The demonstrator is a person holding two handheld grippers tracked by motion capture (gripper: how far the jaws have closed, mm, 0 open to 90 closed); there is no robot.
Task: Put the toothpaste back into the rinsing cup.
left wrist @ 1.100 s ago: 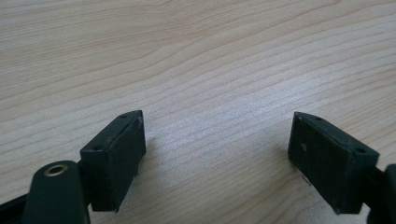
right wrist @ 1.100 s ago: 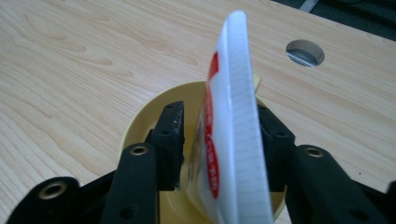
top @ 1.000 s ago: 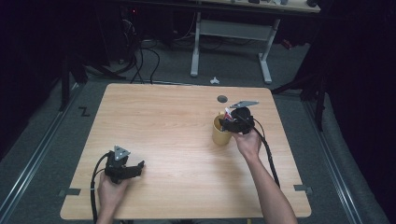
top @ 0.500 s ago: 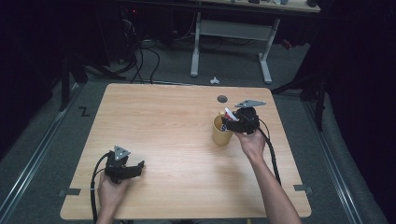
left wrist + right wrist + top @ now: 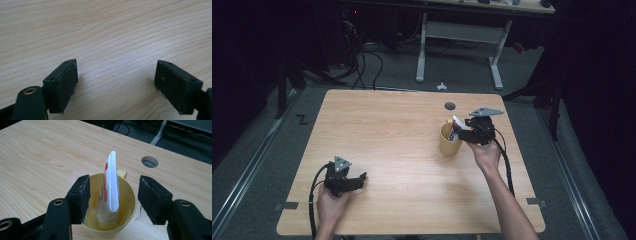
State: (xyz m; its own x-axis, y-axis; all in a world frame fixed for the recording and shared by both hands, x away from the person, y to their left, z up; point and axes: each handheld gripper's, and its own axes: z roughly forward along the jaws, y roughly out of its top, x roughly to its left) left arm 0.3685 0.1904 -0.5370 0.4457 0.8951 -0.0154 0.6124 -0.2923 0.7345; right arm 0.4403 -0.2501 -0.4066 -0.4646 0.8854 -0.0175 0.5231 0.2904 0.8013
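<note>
The left gripper (image 5: 356,179) rests low over the pale wood-grain table (image 5: 387,130), its matte black jaws spread wide on nothing. Farther right, a glossy yellow cup (image 5: 110,202) holds an upright white tube (image 5: 110,187) with a crimped end. The right gripper (image 5: 113,197) straddles the cup, jaws apart and clear of the tube.

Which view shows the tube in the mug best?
Right gripper view: the white tube stands close up in the yellow mug, between the open right gripper. In the high view the tube is a small sliver. Left gripper view faces bare table.
</note>
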